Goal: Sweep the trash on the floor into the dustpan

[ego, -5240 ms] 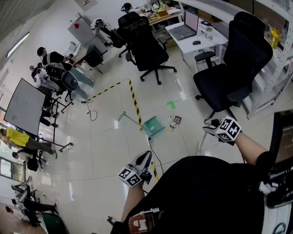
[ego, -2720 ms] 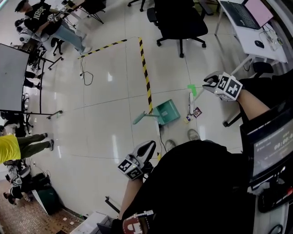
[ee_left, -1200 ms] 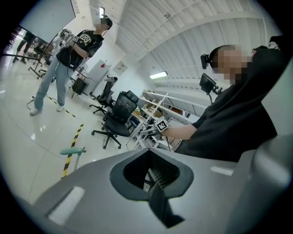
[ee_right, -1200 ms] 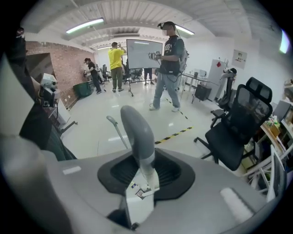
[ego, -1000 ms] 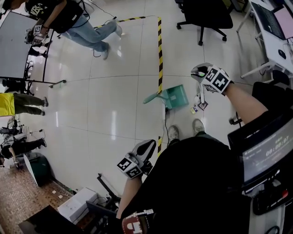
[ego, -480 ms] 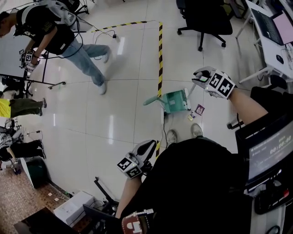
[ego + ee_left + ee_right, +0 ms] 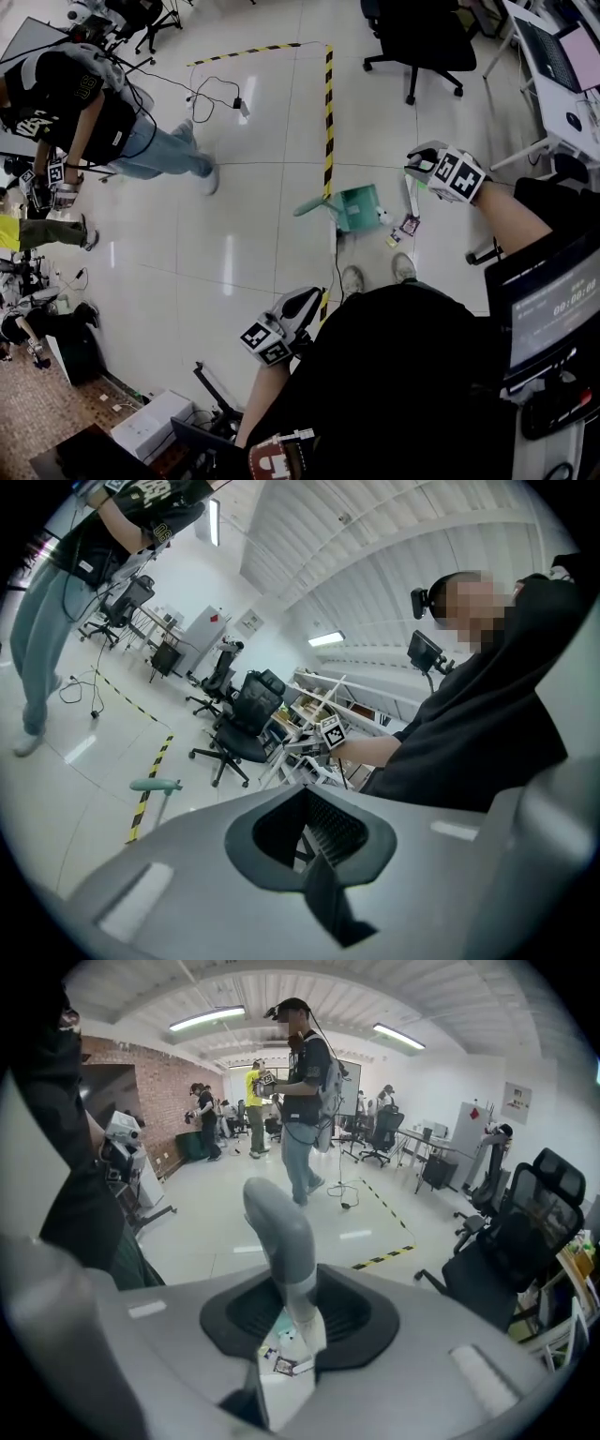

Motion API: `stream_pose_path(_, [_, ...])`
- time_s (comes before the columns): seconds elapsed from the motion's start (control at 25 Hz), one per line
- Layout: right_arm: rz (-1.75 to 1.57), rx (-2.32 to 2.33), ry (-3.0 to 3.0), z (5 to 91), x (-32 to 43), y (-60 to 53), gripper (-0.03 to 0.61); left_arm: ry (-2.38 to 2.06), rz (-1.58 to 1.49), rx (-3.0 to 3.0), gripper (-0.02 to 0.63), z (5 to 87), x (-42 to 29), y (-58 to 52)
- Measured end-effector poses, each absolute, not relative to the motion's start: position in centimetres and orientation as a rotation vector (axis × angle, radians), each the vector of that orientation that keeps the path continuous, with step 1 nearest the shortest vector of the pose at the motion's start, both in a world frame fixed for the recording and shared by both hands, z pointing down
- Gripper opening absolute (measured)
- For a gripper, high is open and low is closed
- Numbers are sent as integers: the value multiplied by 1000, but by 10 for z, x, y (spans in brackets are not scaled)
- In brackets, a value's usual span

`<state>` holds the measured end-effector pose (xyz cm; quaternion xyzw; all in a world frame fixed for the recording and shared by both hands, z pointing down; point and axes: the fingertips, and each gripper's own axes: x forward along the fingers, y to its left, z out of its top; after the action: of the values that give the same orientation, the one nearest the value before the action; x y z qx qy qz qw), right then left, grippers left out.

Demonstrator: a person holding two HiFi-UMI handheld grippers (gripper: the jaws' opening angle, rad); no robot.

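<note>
My right gripper (image 7: 419, 169) hangs over the floor, shut on the grey broom handle (image 7: 278, 1222); the stick (image 7: 410, 195) slants down beside the green dustpan (image 7: 358, 208). The pan lies on the tiles with its handle (image 7: 310, 204) pointing left. A dark wrapper (image 7: 408, 225) and a small yellowish scrap (image 7: 392, 241) lie right of the pan, and a white bit (image 7: 382, 216) sits at its edge. Between the right jaws I see the wrapper (image 7: 281, 1365) far below. My left gripper (image 7: 298, 305) is held low near my body, shut and empty; the pan's handle (image 7: 155, 785) shows far off.
Yellow-black tape (image 7: 327, 112) runs up the floor from the pan. A cable (image 7: 335, 258) trails toward my shoes (image 7: 352, 278). A person (image 7: 94, 112) walks at the left. A black office chair (image 7: 412, 28) and a desk (image 7: 562, 66) stand top right.
The broom stick has shifted a little to the right of the dustpan with my right gripper. The passer-by has walked further left. My left gripper has stayed put.
</note>
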<state>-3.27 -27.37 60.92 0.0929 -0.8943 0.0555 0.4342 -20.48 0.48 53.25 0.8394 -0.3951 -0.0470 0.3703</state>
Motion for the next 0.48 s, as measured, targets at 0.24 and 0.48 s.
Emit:
stream_pose_path(0.24, [165, 199, -2328, 634, -102, -258, 97, -1063, -109, 2105, -2, 536, -214, 23])
stream_pose_path(0.48, [207, 251, -2468, 610, -144, -262, 95, -1081, -133, 2094, -2, 538, -222, 24])
